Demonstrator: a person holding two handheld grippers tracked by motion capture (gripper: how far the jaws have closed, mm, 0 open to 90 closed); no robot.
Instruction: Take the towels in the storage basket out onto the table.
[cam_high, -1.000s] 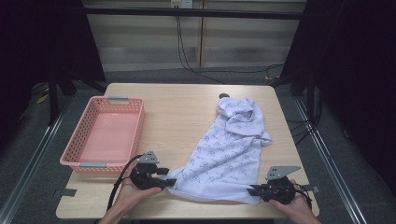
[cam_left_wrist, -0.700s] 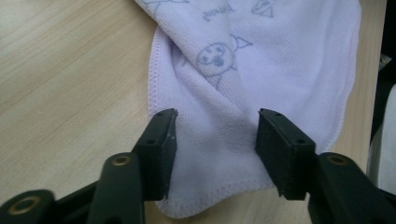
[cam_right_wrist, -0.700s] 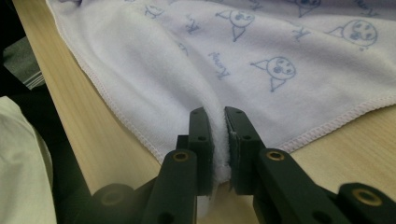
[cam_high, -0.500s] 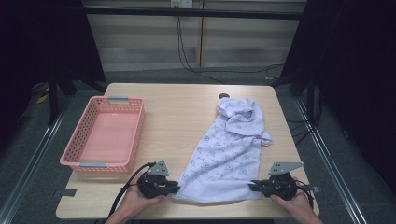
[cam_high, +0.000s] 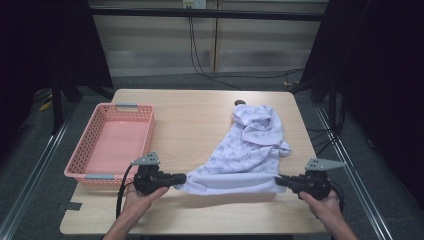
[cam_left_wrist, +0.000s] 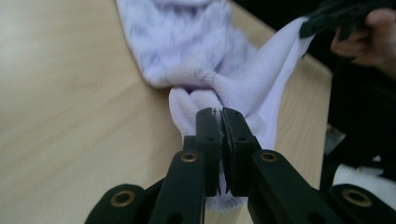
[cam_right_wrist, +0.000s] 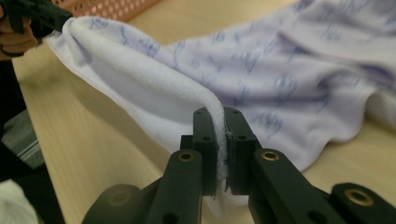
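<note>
A white towel with a pale blue print (cam_high: 247, 150) lies on the wooden table (cam_high: 200, 115), bunched at its far end (cam_high: 257, 120) and stretched taut along its near edge. My left gripper (cam_high: 183, 178) is shut on the near left corner of the towel (cam_left_wrist: 201, 100). My right gripper (cam_high: 278, 181) is shut on the near right corner, where the cloth (cam_right_wrist: 187, 88) folds over the jaws. In the left gripper view the other gripper (cam_left_wrist: 327, 21) holds the far corner; in the right gripper view the other gripper (cam_right_wrist: 39, 16) does the same.
A pink plastic basket (cam_high: 95, 145) stands at the left side of the table, close to my left gripper. A small dark object (cam_high: 239, 103) lies by the towel's far end. The table's near edge runs just below both hands.
Both grippers moved apart and a little toward the near edge, pulling the towel's near edge straight and taut between them. Both stayed shut on the corners.
</note>
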